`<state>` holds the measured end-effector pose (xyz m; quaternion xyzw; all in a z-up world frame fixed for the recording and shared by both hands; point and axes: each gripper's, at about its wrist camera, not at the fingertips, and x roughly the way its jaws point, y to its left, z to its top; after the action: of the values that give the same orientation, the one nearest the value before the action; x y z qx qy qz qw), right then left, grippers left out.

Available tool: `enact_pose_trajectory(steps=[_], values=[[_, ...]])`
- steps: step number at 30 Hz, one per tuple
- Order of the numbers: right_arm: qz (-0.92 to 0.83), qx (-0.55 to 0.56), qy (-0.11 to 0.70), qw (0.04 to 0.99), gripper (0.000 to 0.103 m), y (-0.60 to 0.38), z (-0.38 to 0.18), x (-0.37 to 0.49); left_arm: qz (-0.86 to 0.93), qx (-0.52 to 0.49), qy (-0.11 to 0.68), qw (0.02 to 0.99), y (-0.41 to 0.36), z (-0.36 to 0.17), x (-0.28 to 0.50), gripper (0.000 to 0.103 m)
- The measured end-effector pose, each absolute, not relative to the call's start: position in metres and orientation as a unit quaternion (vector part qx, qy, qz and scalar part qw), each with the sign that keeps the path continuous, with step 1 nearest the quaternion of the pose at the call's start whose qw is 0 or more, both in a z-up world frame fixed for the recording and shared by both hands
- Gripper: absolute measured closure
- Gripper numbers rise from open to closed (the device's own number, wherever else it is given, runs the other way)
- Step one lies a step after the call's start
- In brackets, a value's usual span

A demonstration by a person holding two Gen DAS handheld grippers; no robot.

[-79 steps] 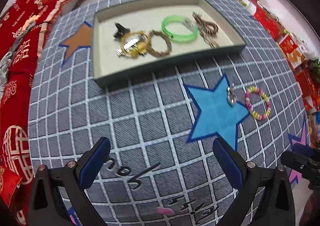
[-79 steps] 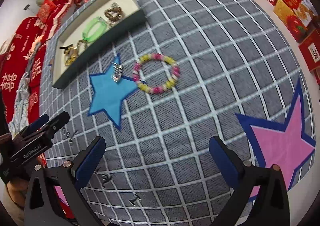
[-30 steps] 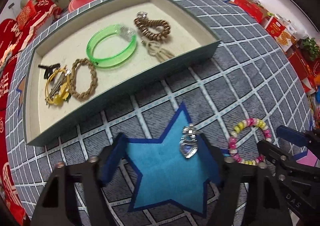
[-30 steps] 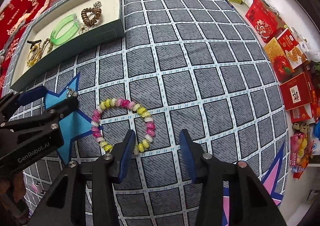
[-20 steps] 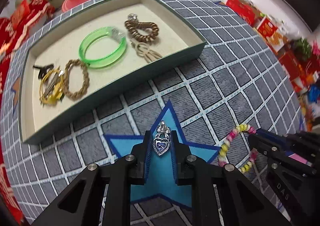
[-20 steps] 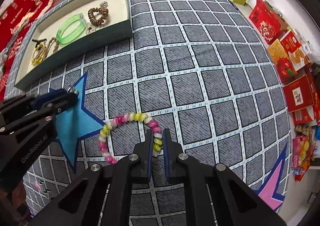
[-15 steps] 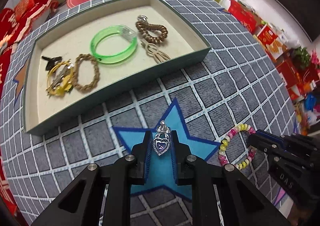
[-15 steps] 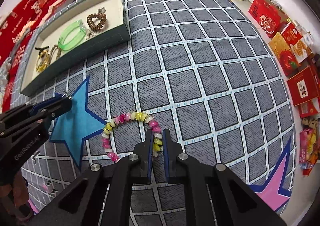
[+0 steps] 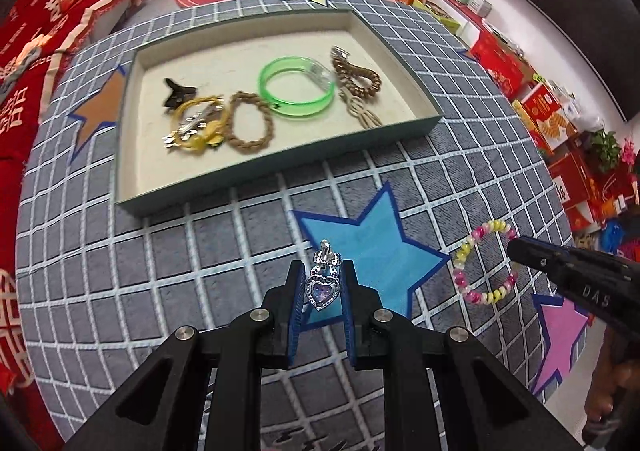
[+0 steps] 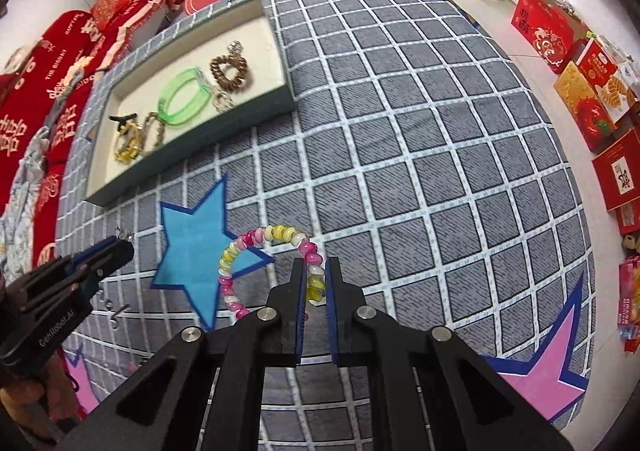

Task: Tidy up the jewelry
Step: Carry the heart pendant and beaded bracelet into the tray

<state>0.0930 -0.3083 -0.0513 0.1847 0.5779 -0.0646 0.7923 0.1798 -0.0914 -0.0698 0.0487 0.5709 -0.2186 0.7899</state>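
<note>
Left fingers point(image 9: 294, 291): clenched on the pendant point(image 9: 322, 288), blue pads pressing both its sides.
Right fingers point(image 10: 299, 291): clenched on the bead bracelet point(image 10: 272, 263), gripping one stretch of the loop; the remainder hangs out to the left of the pads.
Left gripper point(image 9: 322, 283): over the near lower point of the blue star point(image 9: 372, 247), on the side away from the tray point(image 9: 132, 187).
Right gripper point(image 10: 316, 283): just right of the blue star, nearer the camera than the tray.
Pendant: heart-shaped, purple stone, silver setting, clasp end pointing towards the tray; whether it touches the mat cannot be told.
Bead bracelet: pink, yellow and white beads; its far-left arc overlaps the star's right point.
Tray: beyond the blue star on the grey checked mat point(image 10: 420, 139), well apart from both grippers.
Tray contents: green bangle point(image 9: 297, 91) at centre; brown chain point(image 9: 356, 77) right of it; braided bracelet point(image 9: 249, 122) left of it; yellow bracelet point(image 9: 196, 123) and black clip point(image 9: 176, 90) further left.
</note>
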Motion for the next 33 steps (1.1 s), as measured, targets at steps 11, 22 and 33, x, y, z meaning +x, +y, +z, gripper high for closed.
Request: enact_pose_trajectory(steps=[11,22,33], values=[[-0.026,0.187,0.566,0.802,0.093,-0.300,-0.022,0.133,-0.188,0.026,0.551,0.812,-0.060,-0.044,0.198,0.072],[0.002,0.187,0.558,0.809,0.093,-0.295,-0.003,0.194,-0.159,0.004,0.538,0.828,-0.048,-0.026,0.245,0.072],[0.005,0.194,0.561,0.805,0.093,-0.308,-0.008,0.261,-0.143,-0.010,0.535,0.833,-0.068,-0.033,0.304,0.072]])
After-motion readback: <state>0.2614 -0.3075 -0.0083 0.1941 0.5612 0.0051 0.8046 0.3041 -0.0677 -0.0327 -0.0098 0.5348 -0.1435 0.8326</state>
